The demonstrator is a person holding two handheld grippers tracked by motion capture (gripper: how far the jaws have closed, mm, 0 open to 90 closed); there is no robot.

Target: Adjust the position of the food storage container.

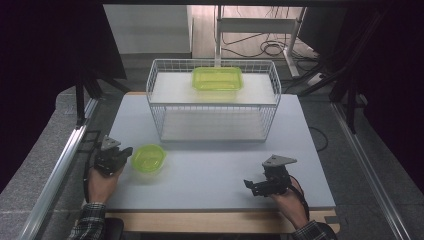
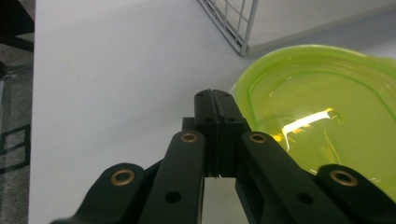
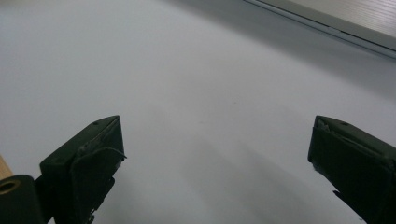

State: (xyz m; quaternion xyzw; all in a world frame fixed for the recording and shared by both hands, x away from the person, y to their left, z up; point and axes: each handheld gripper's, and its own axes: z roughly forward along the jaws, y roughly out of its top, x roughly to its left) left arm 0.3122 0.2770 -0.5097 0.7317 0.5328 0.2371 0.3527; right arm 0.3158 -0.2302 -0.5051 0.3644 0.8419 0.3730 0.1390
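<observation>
Green bowl beside left tool — jaws together, wire basket behind, right tool apart.

Glossy clear-green plastic bowl; matt smooth table

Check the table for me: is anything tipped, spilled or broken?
Nothing stands out. The round green bowl sits upright beside the shut left gripper, and the green tub lies flat on the wire rack.

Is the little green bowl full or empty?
Empty. The green bowl stands upright on the table, and its see-through bottom shows nothing inside.
</observation>
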